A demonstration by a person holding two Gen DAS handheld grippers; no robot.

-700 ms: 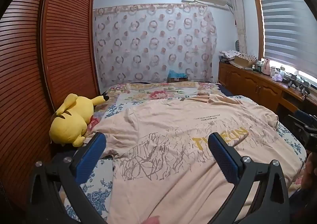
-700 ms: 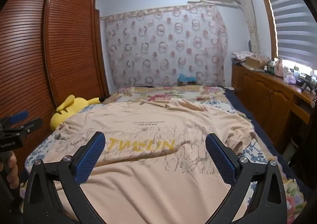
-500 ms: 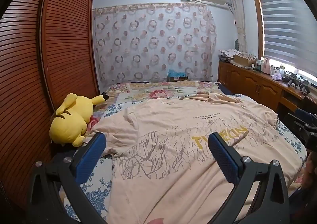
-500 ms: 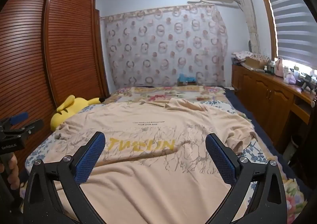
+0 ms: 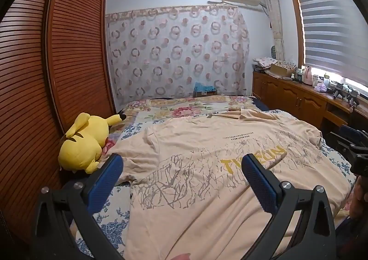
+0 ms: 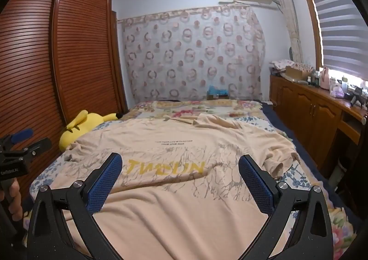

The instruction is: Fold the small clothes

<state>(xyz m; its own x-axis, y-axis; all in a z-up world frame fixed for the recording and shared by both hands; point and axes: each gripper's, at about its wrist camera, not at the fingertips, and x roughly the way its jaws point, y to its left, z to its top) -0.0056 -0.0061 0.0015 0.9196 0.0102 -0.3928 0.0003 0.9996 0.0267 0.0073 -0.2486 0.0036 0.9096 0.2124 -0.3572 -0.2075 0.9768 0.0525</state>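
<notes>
A peach T-shirt (image 5: pixel 207 168) (image 6: pixel 179 168) with yellow letters and a grey branch print lies spread flat, face up, over the bed. Its collar end is far from me and its hem is near. My left gripper (image 5: pixel 180 165) hovers open above the shirt's left side, nothing between its blue pads (image 5: pixel 104 183). My right gripper (image 6: pixel 180 165) hovers open over the shirt's middle near the hem, also empty. The right sleeve (image 6: pixel 279 158) is bunched and wrinkled. Each gripper shows at the edge of the other's view, held by a hand.
A floral bedspread (image 5: pixel 184 110) covers the bed. A yellow plush toy (image 5: pixel 84 142) (image 6: pixel 80 126) lies at the bed's left edge against the slatted wooden wardrobe (image 5: pixel 69 53). A wooden cabinet (image 6: pixel 317 112) with clutter runs along the right under the window.
</notes>
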